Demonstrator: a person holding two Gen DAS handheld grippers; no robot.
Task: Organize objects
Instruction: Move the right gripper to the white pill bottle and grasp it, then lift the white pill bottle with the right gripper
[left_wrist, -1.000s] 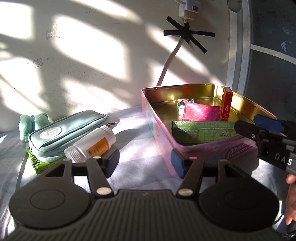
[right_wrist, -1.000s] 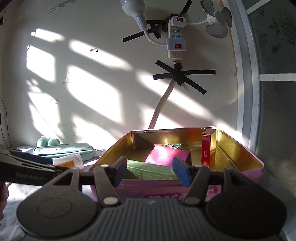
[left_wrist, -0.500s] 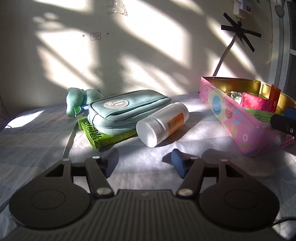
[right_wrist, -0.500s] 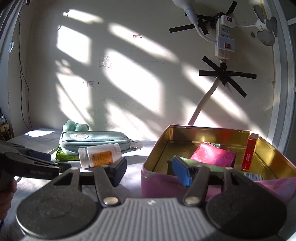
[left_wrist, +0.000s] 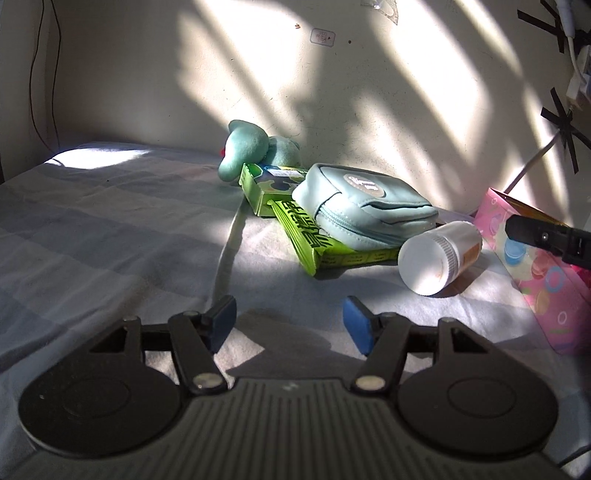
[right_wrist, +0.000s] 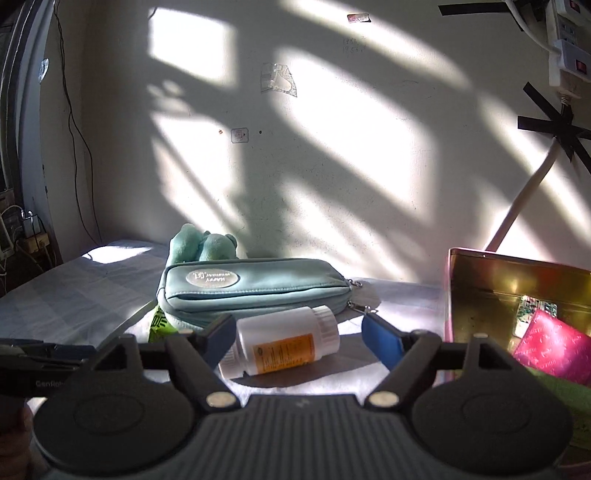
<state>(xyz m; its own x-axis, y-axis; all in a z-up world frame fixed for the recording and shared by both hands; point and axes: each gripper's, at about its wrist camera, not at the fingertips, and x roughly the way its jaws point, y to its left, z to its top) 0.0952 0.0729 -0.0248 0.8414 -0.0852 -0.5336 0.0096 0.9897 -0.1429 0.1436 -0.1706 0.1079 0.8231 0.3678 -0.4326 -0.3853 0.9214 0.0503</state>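
Note:
A white pill bottle (right_wrist: 280, 341) with an orange label lies on its side on the cloth, in front of a teal zip pouch (right_wrist: 255, 291). My right gripper (right_wrist: 301, 338) is just short of the bottle with its jaws opening. The bottle shows between the blue pads, which do not touch it. In the left wrist view the bottle (left_wrist: 439, 256) lies right of the pouch (left_wrist: 362, 206), which rests on green boxes (left_wrist: 321, 240). My left gripper (left_wrist: 289, 321) is open over bare cloth with nothing between its fingers. The pink tin (left_wrist: 535, 266) stands at the right.
A teal plush toy (left_wrist: 251, 147) sits behind the boxes against the wall. The tin (right_wrist: 517, 288) holds a pink packet (right_wrist: 550, 347) and other packs. A grey strap (left_wrist: 229, 251) runs across the cloth. A power strip (right_wrist: 565, 55) and taped cable hang on the wall.
Both views have swung left, away from the tin and toward the pile by the pouch. The right gripper's jaws have widened and now frame the pill bottle.

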